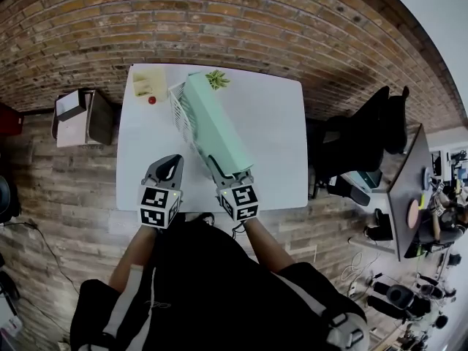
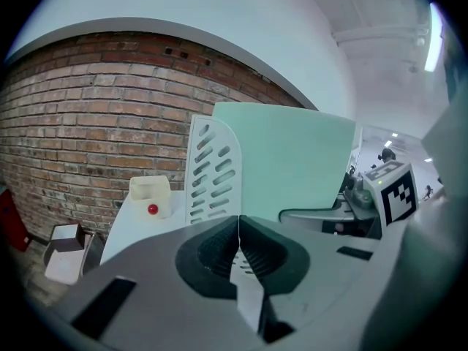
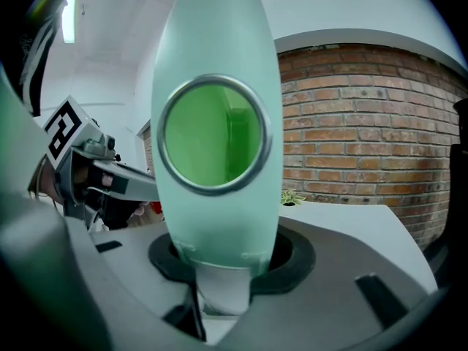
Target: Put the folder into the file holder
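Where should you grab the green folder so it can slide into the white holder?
Probably by its narrow spine, just under the round finger hole, coming from the near edge of the table. The folder points its far end at the file holder, so that end should stay free. The right gripper has its jaws clamped on the spine there.

The left gripper [image 1: 169, 162] has its jaws pressed together on nothing; just to its right, the right gripper [image 1: 221, 172] clamps the folder [image 1: 216, 126] by its spine, both forearms reaching forward
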Tool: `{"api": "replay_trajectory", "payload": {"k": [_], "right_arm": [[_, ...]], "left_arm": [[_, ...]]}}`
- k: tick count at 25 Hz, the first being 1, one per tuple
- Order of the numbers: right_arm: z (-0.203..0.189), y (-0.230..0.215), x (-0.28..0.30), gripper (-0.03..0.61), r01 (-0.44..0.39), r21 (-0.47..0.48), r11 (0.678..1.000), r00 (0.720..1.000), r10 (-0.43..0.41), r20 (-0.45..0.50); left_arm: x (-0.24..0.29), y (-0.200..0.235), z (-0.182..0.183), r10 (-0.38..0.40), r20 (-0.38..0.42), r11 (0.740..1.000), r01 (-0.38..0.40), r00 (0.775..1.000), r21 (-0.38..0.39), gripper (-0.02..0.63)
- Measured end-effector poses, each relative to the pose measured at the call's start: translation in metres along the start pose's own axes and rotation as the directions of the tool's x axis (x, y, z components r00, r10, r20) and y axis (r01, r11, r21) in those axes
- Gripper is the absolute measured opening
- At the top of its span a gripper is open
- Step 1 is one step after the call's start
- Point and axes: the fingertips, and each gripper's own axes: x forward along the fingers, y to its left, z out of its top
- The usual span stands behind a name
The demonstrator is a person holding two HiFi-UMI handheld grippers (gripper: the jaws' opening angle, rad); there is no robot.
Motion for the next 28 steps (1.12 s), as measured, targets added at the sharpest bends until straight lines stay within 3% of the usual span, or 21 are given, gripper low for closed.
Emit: {"api": "replay_trajectory", "payload": {"k": [28], "right_arm": [[-0.017, -0.001, 0.009, 0.191, -0.027, 0.007, 1.000, 0.997, 0.028, -0.069]], "left_arm": [[-0.008, 0.001, 0.002, 0.039, 0.005, 0.999, -0.039, 0.999, 0.002, 0.023]]}}
